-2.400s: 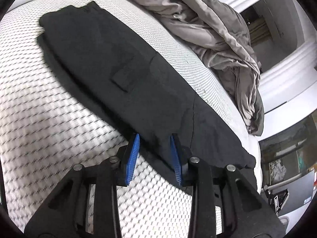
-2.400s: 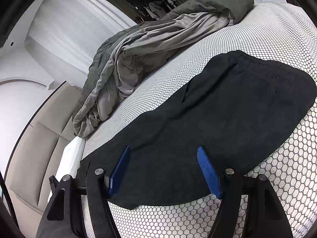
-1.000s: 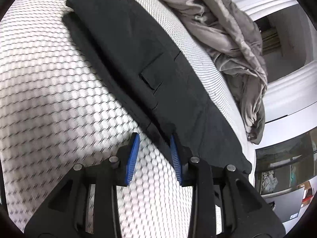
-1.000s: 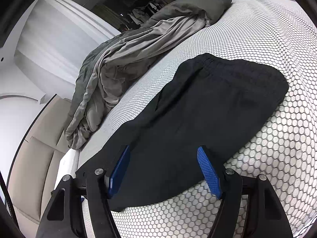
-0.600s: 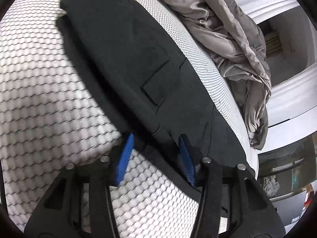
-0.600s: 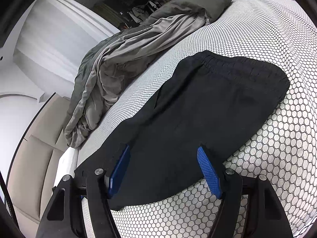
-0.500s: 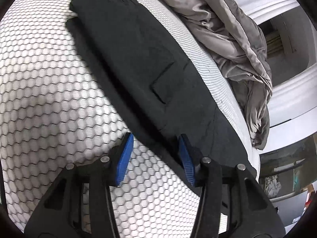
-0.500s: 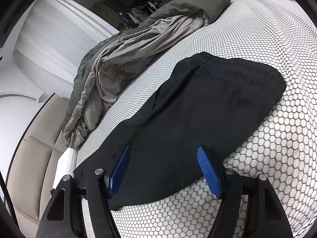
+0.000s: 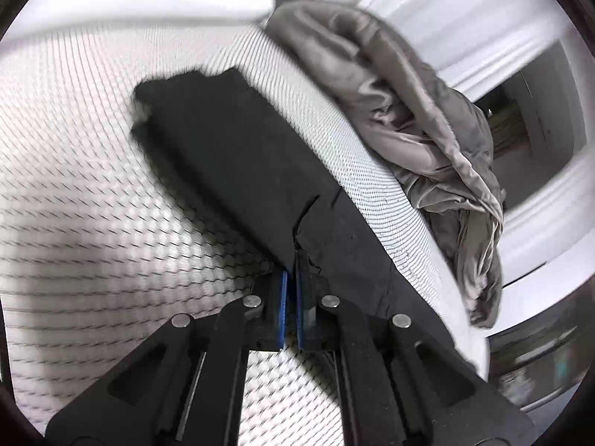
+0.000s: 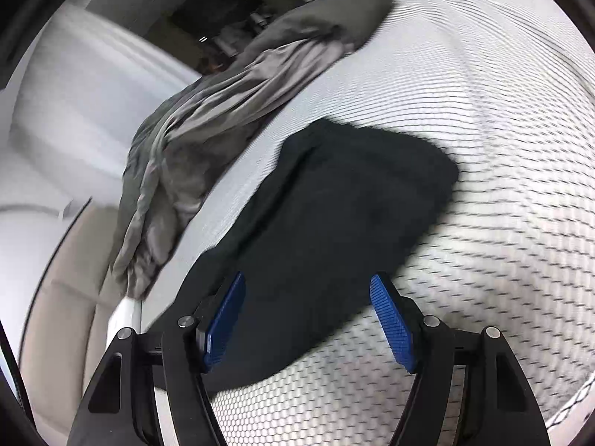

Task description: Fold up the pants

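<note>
Pants (image 9: 238, 171), black and already doubled lengthwise into one long strip, lie on the white honeycomb-patterned mattress (image 9: 81, 200). In the left wrist view we see their long axis running diagonally, from one squared end in the upper left of the frame down to the lower right, where the cloth reaches the mattress edge. Our left gripper (image 9: 291, 299) sits at the lower centre of that frame with its blue pads (image 9: 283, 308) drawn almost together, pinching the near long edge of the cloth, which puckers and lifts into a small ridge just above the fingers.

In the right wrist view the pants (image 10: 334, 223) fill the middle of the frame, the long axis slanting from a wider rounded end at the upper right down to the lower left, under the tool. Our right gripper (image 10: 306, 319) is at the bottom centre with its jaws spread wide, blue pads (image 10: 390, 319) well apart; the left pad stands over the dark cloth, the right one over bare mattress just beside the cloth's edge. It holds nothing.

A rumpled grey blanket (image 10: 208, 126) lies heaped along the far side of the mattress, near the pants but apart from them; in the left wrist view it (image 9: 416, 111) occupies the upper right. Both frames are somewhat blurred.
</note>
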A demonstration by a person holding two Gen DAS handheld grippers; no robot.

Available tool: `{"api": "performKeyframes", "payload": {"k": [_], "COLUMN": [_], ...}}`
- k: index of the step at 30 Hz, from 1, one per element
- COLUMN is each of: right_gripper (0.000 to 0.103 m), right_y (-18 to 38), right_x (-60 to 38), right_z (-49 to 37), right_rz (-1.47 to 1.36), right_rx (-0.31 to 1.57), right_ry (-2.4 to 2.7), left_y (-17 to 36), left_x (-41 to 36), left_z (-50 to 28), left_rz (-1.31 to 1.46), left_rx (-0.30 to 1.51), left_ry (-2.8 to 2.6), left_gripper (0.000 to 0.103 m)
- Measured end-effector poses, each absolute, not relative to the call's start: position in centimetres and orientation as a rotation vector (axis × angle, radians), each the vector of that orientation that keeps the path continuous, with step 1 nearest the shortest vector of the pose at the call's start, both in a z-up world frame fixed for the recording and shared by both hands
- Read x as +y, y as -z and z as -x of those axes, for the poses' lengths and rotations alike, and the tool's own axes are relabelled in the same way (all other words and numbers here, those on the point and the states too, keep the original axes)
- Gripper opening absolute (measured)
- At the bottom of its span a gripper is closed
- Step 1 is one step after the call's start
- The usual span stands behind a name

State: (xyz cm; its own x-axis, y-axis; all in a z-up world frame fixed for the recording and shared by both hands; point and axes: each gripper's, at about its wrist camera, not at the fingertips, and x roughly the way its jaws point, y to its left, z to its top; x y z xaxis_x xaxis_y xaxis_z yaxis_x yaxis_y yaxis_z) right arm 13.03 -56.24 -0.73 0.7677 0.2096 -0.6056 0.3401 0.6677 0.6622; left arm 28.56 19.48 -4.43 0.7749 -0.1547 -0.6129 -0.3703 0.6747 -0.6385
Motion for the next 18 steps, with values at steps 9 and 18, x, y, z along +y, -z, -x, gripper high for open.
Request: {"api": "performKeyframes", "payload": {"k": [9,18], "right_gripper": [0.042,0.015], "right_y": [4.0,0.7], "right_x": [-58.0,-58.2], "right_z": [-17.7,-14.6], "right_rz": [-0.974,-0.848], "right_rx": [0.683,0.624], "right_ry": [0.114,0.139], "left_y": [6.3,4.2], "left_x": [20.5,19.1], "left_z": [-26.9,-23.5], "left_rz": [0.846,0.720], "left_rx": [0.767,0.782], "left_ry": [-0.153,-0.076], "left_gripper": [0.001,0.001]}}
